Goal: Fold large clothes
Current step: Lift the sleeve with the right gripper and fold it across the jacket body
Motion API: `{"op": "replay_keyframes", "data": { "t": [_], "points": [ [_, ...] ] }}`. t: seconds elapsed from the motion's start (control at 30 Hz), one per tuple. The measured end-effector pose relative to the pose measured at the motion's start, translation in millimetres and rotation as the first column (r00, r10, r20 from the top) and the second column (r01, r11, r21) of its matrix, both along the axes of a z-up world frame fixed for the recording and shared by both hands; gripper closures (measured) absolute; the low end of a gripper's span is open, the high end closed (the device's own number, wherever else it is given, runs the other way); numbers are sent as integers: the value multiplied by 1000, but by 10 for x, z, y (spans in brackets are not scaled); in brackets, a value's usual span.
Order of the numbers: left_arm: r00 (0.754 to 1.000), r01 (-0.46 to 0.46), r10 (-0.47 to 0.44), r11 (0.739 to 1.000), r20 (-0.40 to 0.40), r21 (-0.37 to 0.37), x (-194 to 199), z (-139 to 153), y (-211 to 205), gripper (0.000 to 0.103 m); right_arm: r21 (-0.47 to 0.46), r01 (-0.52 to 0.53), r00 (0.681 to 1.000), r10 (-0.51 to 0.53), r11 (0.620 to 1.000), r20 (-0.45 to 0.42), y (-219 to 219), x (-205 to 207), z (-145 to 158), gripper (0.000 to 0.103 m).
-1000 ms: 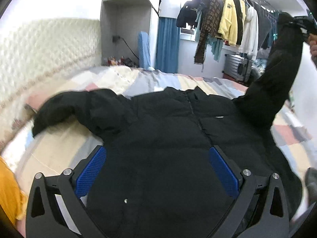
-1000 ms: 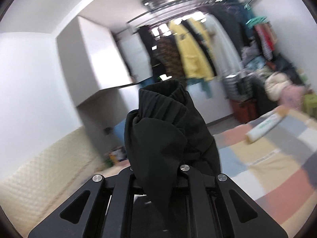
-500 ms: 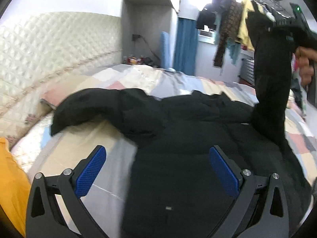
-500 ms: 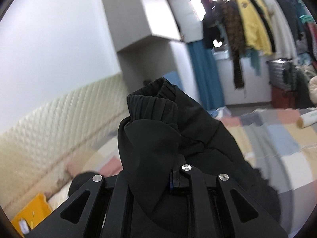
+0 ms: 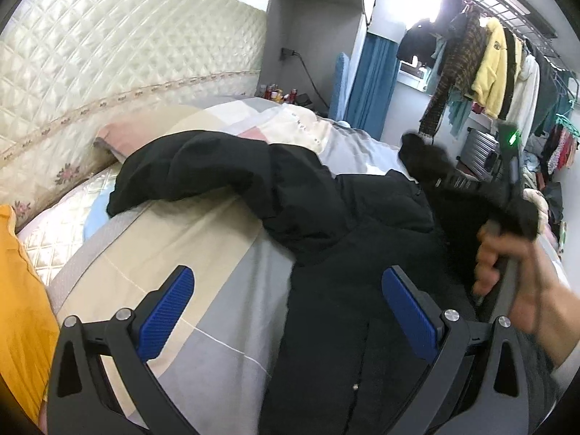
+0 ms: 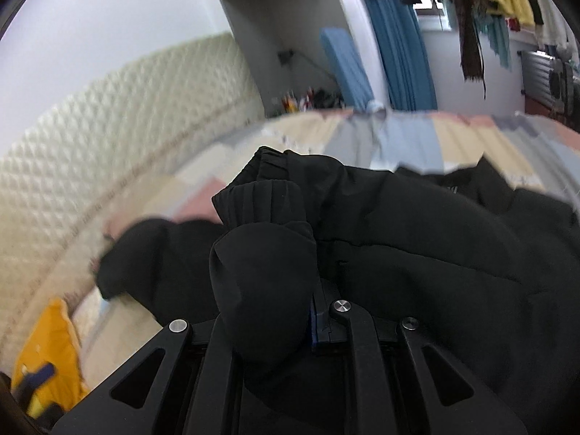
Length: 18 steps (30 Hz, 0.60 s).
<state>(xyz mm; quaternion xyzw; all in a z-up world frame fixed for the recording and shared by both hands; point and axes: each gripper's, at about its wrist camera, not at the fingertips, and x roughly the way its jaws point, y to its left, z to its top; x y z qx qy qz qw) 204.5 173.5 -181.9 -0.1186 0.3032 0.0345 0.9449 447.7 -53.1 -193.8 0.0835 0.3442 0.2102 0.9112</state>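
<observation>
Right gripper [image 6: 290, 322]: jaws nearly closed, pinching the cuffed end of one sleeve [image 6: 264, 239] of the black jacket [image 5: 355, 253], carried above the jacket's body. Left gripper [image 5: 286, 311]: jaws spread wide with nothing between the blue pads [image 5: 165, 311], poised over the jacket's lower edge. The jacket lies on the patchwork bed cover [image 5: 188, 239], its other sleeve [image 5: 188, 170] stretched toward the quilted headboard [image 5: 119, 61].

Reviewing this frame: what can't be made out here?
- Right wrist view: the right gripper has its blue pads buried under the sleeve cuff.
- Left wrist view: the black jacket has its hem cut off by the bottom edge.
- Left wrist view: motion blur smears the hand.
</observation>
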Motion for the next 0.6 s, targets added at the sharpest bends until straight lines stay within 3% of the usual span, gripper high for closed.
{"op": "replay_keyframes", "data": {
  "t": [0.13,0.3,0.6],
  "points": [
    [1000,2,-2,1000,-23,-6,60,-79,16,0,-68,-13,999,10,998,-41,144,43,-370,92],
    [999,14,-14,1000,-43,-3,130,-166,-6,0,-117,-5,999,-1,993,-53,190,102,-545,92],
    [998,34,-33,999,-46,0,151,-115,-85,0,-159,-19,999,11,987,-51,236,54,-453,88]
  ]
}}
